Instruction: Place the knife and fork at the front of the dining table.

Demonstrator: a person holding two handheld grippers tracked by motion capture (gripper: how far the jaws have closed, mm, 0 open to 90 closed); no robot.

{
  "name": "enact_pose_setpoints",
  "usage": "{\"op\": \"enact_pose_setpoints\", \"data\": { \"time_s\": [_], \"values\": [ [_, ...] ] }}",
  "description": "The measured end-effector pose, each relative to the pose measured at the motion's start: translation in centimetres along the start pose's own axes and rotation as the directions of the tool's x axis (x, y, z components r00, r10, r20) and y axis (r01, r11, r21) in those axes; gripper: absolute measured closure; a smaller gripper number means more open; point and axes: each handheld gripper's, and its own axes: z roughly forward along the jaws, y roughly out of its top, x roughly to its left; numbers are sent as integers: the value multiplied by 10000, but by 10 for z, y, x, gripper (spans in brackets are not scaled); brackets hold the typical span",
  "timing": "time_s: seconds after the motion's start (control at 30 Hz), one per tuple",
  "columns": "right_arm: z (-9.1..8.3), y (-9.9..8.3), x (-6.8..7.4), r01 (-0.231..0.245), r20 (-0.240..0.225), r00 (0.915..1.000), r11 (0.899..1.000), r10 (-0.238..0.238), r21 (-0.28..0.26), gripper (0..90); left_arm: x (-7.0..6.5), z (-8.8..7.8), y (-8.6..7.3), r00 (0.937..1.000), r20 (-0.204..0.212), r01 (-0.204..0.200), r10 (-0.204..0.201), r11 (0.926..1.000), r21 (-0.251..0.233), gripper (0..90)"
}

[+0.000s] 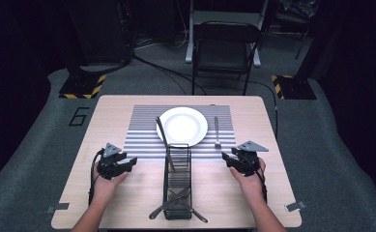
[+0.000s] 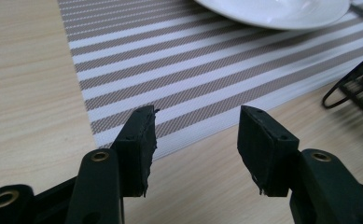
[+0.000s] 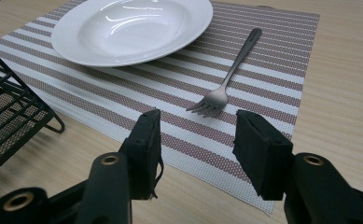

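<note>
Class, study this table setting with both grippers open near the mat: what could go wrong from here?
1. A utensil leans from the rack onto the plate rim; bumping the rack might make it slide.
2. The fork lies flat on the mat, so the right gripper may scrape or drag the mat.
3. Utensils poke out of the rack's near end, beside the table edge.

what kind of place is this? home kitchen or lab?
Most likely a lab or recording studio, not a home. The wooden table stands alone on grey carpet amid dark surroundings, with hazard-striped stand bases and floor cables behind it. The placemat, plate and fork look like a staged place setting.
</note>
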Motion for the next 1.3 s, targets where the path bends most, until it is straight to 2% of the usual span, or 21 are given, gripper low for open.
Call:
{"op": "enact_pose_setpoints", "data": {
  "time_s": [0.07, 0.1, 0.17, 0.27, 0.43, 0.57, 0.9, 1.13, 1.3],
  "values": [
    [0, -1, 0, -39, -8, 10000, 10000, 39, 6, 504, -3, -2, 5, 9998, 147, 149, -148, 9999, -58, 482],
    [1, -1, -1, -71, -24, 10000, 10000, 71, 12, 503, -5, -4, 10, 9987, 422, 294, -288, 9995, -127, 503],
    [1, -2, -1, -69, 2, 10000, 10000, 69, 51, 503, -7, -5, 13, 9983, 508, 299, -292, 9995, -127, 510],
    [1, -2, -1, -55, 14, 10000, 10000, 55, 27, 503, -12, -8, 21, 9979, 651, -4, 14, 9999, -159, 513],
    [2, -2, 0, 46, 94, 9999, 9999, -47, 103, 497, -23, -13, 32, 9971, 519, -533, 548, 9981, -298, 511],
    [2, -2, 2, 191, 49, 9998, 9998, -192, 107, 498, -30, -18, 41, 9947, 583, -824, 847, 9958, -410, 508],
    [6, -3, 6, 329, -129, 9994, 9991, -326, 254, 496, -48, -27, 65, 9841, 1129, -1306, 1373, 9893, -648, 519],
    [6, -4, 5, 208, -177, 9996, 9993, -202, 300, 495, -60, -32, 81, 9778, 1220, -1610, 1705, 9834, -841, 520],
    [6, -4, 2, -8, -205, 9998, 9996, 14, 282, 493, -66, -30, 88, 9722, 1490, -1701, 1807, 9821, -811, 541]
  ]
}}
